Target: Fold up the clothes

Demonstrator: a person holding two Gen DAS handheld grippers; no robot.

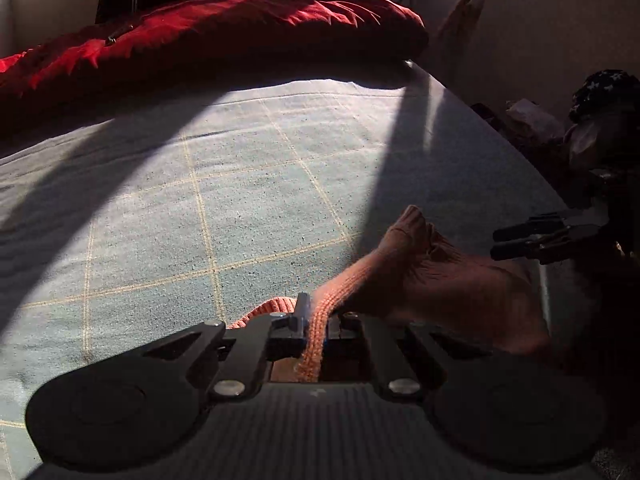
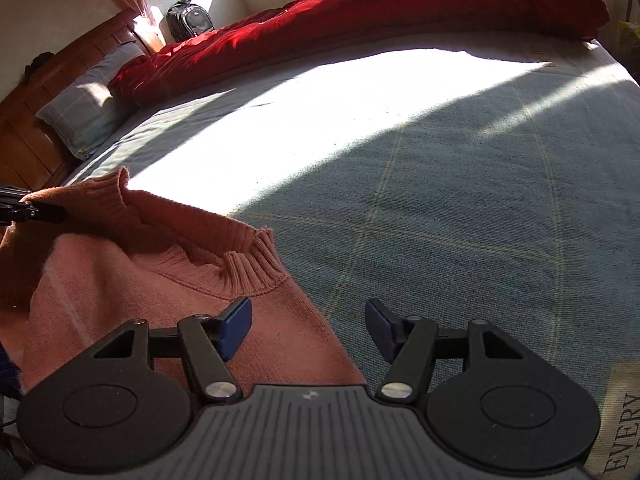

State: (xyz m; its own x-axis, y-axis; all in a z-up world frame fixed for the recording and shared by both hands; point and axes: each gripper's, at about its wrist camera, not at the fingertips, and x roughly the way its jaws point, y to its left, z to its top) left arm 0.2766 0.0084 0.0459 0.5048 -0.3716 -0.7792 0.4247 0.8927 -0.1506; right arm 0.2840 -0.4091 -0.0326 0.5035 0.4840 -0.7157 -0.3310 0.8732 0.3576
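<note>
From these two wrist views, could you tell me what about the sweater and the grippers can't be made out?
- Sweater: lower body and sleeves cut off by the right wrist view's left and bottom edges; deep shadow hides its shape in the left wrist view.
- Left gripper: the pinched ribbed edge covers its pads.
- Right gripper: dark and edge-on in the left wrist view.

Home bedroom: bed (image 2: 440,184), pillow (image 2: 80,116), quilt (image 2: 400,12)

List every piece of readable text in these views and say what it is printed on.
"EVERY": dark capitals on the cream label at the bed sheet's near right corner; a further line below is cut off.
Far corner of the sheet: faint print, too blurred to read.
Left wrist view: no text.
</note>
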